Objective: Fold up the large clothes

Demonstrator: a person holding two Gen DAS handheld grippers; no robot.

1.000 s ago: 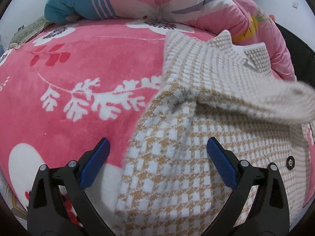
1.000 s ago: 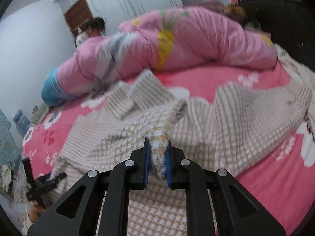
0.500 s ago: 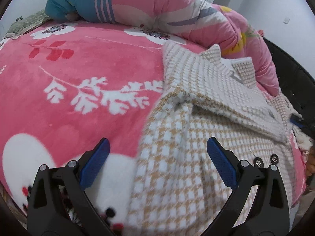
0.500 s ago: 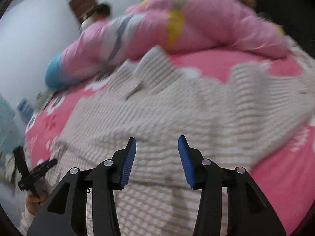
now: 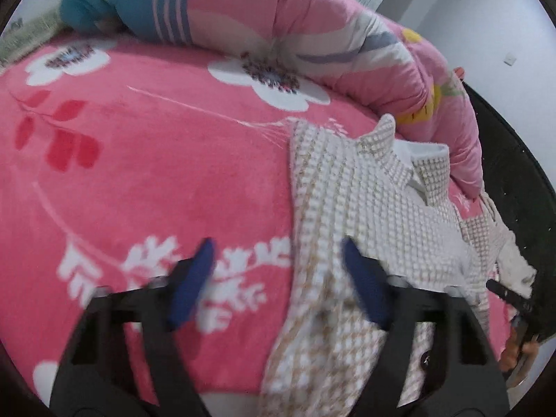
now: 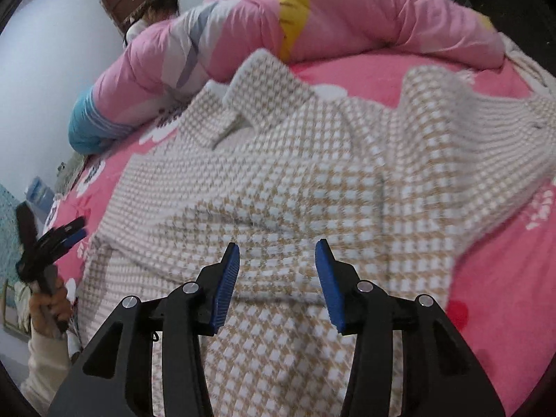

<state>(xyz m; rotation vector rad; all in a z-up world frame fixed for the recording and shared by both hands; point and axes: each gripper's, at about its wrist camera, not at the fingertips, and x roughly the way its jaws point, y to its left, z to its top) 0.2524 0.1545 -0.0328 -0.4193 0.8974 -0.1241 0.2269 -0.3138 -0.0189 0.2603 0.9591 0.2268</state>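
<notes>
While the fuzzy beige-and-white houndstooth coat (image 6: 312,180) lies spread, collar up, on the bed's plush pink floral blanket (image 5: 156,160) below a puffy quilt (image 6: 347,24), the left gripper (image 5: 276,278) and right gripper (image 6: 277,274) hover with blue-padded jaws apart, holding nothing; no writing is readable.

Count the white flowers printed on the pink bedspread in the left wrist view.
2: one flower at far left, another flower beside the rolled quilt. The houndstooth coat may hide more.
</notes>
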